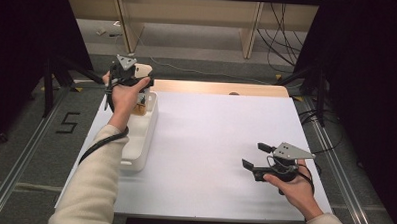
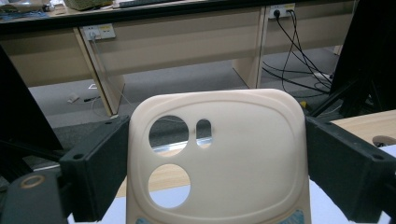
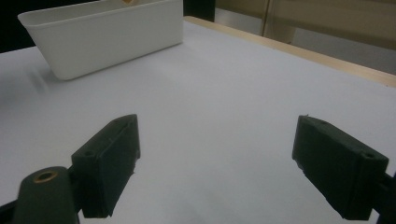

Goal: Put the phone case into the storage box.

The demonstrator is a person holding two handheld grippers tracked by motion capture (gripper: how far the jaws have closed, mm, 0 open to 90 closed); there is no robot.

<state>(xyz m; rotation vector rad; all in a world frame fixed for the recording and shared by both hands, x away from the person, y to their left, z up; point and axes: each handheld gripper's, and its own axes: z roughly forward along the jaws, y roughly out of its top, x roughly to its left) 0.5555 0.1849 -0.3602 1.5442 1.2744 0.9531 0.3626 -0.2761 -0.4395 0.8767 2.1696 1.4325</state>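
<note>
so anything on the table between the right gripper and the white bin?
Nothing visible. The right gripper is open over bare white table, and the stretch to the white bin shows no objects. At the bin's far end, the left gripper holds a cream phone case raised above it.

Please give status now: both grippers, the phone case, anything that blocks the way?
Left gripper shut on phone case, held above white bin. Right gripper open, empty, low over table. Nothing in the way.
</note>
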